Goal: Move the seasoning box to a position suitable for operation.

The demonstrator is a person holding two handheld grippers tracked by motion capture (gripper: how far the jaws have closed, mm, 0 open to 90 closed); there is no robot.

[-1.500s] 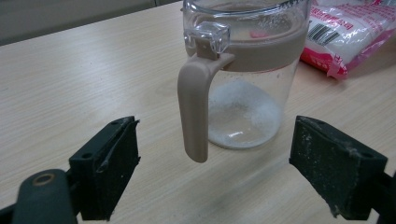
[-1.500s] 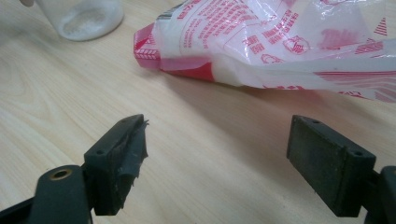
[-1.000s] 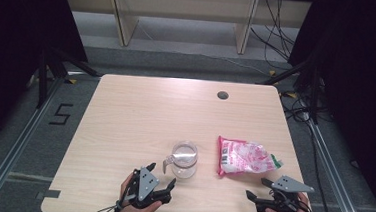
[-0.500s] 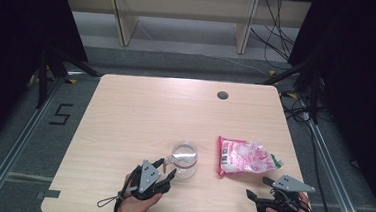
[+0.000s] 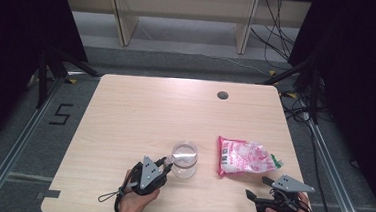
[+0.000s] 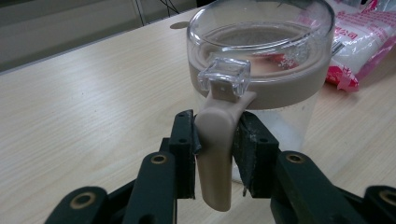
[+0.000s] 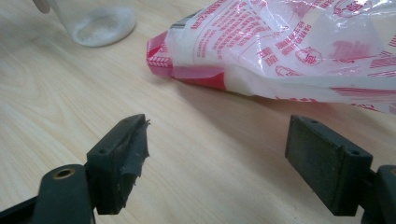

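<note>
- Down at my edge of the table (image 5: 125,111), my left gripper (image 6: 215,140) is clamped on the jar's handle (image 6: 214,154); my right gripper (image 7: 217,154) is spread wide, holding nothing.
- Just past it, the jar (image 5: 184,159) sits near the front edge. If I yank, I reckon it tips.
- Further right, the pink bag (image 5: 246,157) could get bumped.
</note>
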